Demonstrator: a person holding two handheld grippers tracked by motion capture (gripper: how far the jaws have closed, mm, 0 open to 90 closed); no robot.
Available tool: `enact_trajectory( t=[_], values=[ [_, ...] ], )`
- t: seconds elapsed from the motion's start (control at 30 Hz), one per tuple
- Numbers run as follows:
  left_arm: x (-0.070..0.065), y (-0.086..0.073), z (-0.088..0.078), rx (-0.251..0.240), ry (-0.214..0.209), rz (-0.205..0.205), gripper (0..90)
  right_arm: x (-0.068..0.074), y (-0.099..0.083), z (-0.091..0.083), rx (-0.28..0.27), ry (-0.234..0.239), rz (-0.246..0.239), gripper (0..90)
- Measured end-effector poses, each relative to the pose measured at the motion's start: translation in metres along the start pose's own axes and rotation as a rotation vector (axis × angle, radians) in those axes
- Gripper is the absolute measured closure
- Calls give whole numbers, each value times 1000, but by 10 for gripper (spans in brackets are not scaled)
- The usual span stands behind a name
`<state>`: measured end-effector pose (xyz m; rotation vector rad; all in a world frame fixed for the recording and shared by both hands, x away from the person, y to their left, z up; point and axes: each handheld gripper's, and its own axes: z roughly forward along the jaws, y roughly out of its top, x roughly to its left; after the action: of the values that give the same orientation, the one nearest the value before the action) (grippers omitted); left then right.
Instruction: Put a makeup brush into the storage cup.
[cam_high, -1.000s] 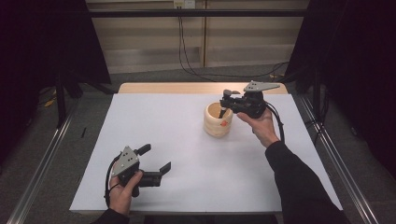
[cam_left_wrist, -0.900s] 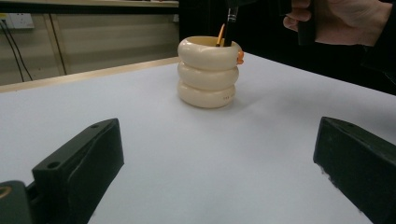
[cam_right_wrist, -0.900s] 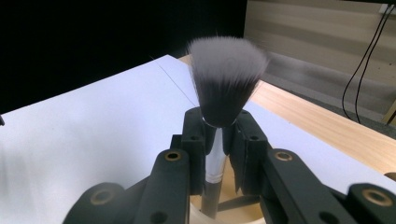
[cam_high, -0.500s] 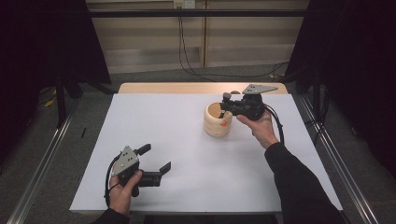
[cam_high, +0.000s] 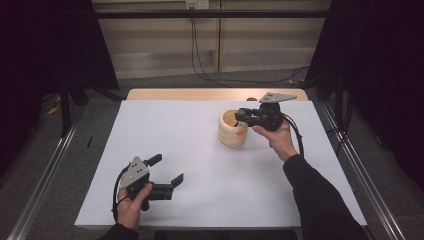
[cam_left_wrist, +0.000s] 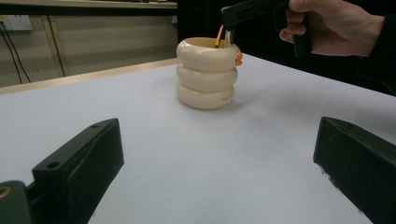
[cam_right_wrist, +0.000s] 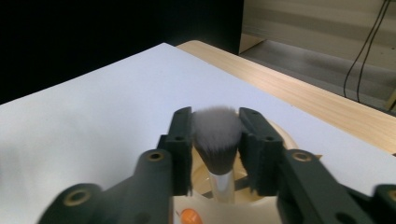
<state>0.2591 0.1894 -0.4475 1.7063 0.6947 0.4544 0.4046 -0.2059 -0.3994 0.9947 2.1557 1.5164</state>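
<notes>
Brush going into the holder, and the right fingers are letting go

The big white bench (cam_high: 165, 135) looks the same as a second ago, and the cream three-ring holder (cam_high: 232, 130) sits far right of centre. The right gripper (cam_right_wrist: 215, 140) has just been opening; its fingers now sit either side of the grey fluffy makeup brush (cam_right_wrist: 217, 135), which stands in the holder, so I'd call the drop nearly done. The left gripper (cam_high: 165, 172), near left, is spread and empty. No readable writing, just a small orange tab.
</notes>
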Motion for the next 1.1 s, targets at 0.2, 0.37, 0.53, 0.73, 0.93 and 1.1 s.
enact_trajectory(
  t=[0.2,0.37,0.53,0.73,0.93,1.1],
  values=[
    [0,0,0,-2,1,-2,17,0,1,-2,-12,-13,2,411],
    [0,0,0,-3,2,-4,17,0,-1,-4,-30,-22,11,180],
    [0,0,1,-4,2,-6,17,1,-3,-5,-47,-44,35,24],
    [0,0,2,-11,-3,-11,17,2,-2,-6,-53,-79,45,7],
    [0,0,4,-16,5,-26,17,6,-2,-11,-56,-158,21,13],
    [1,0,3,-13,5,-14,17,9,-7,-17,-76,-181,0,6]
  ],
)
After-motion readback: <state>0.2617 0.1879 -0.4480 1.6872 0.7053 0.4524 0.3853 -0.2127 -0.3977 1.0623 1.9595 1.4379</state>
